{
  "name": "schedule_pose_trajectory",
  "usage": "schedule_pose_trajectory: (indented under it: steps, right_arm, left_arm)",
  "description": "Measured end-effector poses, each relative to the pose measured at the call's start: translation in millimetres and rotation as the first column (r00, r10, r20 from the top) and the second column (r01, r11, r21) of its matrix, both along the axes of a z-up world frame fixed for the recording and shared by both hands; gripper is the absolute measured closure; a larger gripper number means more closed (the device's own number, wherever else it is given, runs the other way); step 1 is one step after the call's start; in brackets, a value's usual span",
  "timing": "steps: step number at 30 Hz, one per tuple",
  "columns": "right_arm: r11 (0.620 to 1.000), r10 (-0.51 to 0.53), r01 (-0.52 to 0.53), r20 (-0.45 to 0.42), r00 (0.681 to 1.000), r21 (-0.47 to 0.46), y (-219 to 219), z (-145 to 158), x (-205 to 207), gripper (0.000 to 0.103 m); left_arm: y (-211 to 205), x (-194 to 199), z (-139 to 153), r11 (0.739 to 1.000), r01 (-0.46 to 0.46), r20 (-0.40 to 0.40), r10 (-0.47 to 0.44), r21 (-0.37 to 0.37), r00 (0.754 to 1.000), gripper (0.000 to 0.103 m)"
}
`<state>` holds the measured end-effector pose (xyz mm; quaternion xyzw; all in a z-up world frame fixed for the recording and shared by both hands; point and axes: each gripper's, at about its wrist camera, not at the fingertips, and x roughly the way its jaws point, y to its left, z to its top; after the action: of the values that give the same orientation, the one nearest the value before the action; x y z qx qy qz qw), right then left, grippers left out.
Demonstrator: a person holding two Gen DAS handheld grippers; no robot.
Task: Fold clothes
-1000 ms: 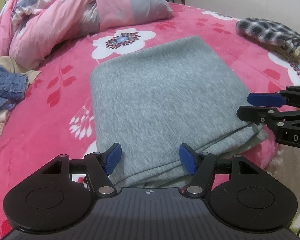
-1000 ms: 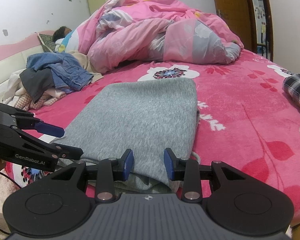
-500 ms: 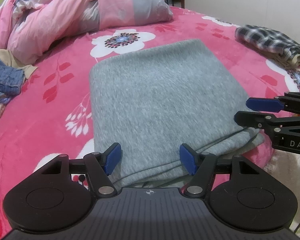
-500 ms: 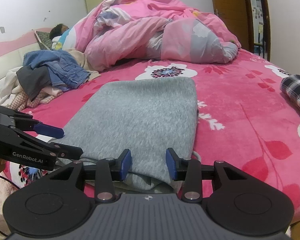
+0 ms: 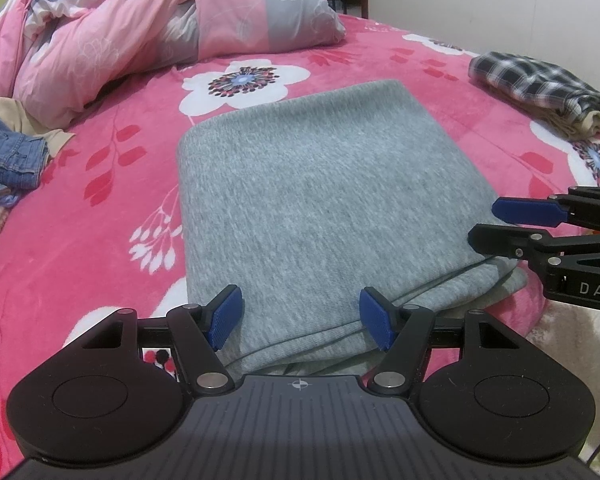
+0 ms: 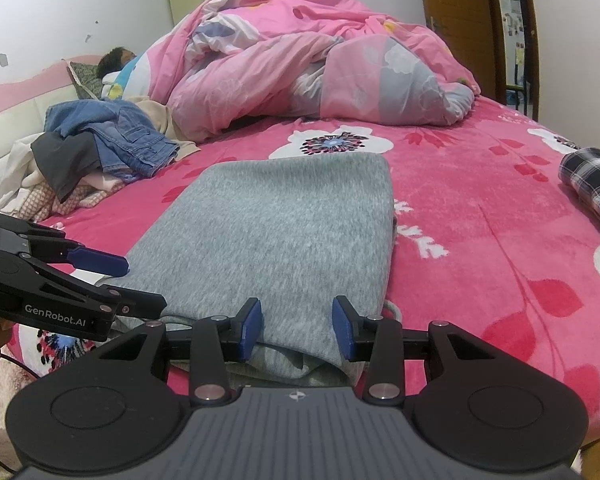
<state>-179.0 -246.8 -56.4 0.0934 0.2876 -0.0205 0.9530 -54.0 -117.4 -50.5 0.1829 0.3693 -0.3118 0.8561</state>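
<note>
A grey garment [image 5: 320, 200] lies folded into a neat rectangle on the pink floral bedspread [image 5: 80, 248], its layered near edge at the bed's front. My left gripper [image 5: 300, 308] hovers open over the near left part of that edge, its blue pads wide apart and not pinching the cloth. From the right wrist view the left gripper [image 6: 144, 286] shows at the left. My right gripper [image 6: 296, 320] stands open over the near right corner of the grey garment [image 6: 284, 232], cloth below and between its pads. It shows in the left wrist view as the right gripper [image 5: 486, 222].
A rumpled pink quilt [image 6: 320, 60] fills the back of the bed, with a person [image 6: 116, 60] lying by the headboard. Jeans and other clothes [image 6: 112, 140] are piled at the left. A folded plaid garment [image 5: 540, 88] lies at the right. A wooden door [image 6: 460, 20] stands behind.
The right gripper's jaws have parted a little. Both grippers stay where they were over the garment's near edge.
</note>
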Motion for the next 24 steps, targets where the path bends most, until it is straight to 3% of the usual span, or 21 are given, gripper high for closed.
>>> schedule_pose_trajectory:
  steps: [24]
  right_arm:
    - [1.0,-0.008,0.008,0.004,1.0,0.005,1.1,-0.8,-0.5,0.06]
  left_arm:
    - [0.3,-0.8,-0.7,1.0,-0.006,0.002,0.006,-0.003,1.0,0.037]
